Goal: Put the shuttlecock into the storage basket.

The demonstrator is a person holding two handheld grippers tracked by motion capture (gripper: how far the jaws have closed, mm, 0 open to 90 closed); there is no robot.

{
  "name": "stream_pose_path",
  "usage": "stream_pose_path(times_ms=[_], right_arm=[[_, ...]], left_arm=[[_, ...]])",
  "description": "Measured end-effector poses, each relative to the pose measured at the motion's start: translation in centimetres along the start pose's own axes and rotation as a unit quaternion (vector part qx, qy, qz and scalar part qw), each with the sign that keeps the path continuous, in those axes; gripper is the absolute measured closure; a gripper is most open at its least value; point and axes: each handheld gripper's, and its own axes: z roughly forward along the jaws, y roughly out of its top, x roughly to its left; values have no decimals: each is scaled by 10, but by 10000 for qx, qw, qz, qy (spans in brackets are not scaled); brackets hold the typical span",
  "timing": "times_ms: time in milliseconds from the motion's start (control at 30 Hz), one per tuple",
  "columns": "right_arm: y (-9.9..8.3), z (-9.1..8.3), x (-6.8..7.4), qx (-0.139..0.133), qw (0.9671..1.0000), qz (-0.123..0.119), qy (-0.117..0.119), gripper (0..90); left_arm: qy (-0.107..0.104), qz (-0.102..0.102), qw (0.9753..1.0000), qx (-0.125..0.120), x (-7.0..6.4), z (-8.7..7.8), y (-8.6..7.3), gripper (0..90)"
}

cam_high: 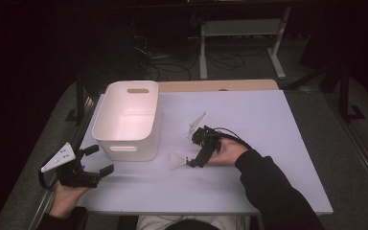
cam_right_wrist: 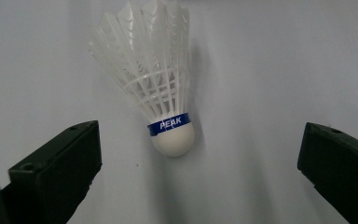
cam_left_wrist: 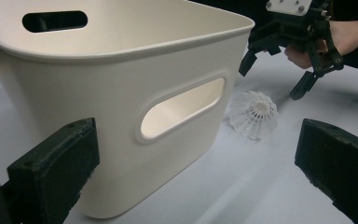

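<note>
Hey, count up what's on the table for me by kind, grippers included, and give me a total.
White bins: 1
White shuttlecocks: 1
Grippers: 2, the left gripper near the bin's front and the right gripper over the shuttlecock, both with jaws apart
Total: 4
</note>
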Motion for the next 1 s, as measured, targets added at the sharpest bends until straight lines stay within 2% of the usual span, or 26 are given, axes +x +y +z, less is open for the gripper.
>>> stream_pose_path(times_ms=[467,767,833,1000], right_arm=[[3,13,2,130,9997,-159,124,0],[5,17,4,175,9986,-356,345,140],[5,17,5,200,9986,-377,328,156],[7,18,6,302,9971,-574,392,286]], left_arm=[[-5,3,10000,4,0,0,0,0],[-8,2,10000,4,0,0,0,0],[-10,-2,10000,-1,0,0,0,0],[-9,3,10000,-5,0,0,0,0]])
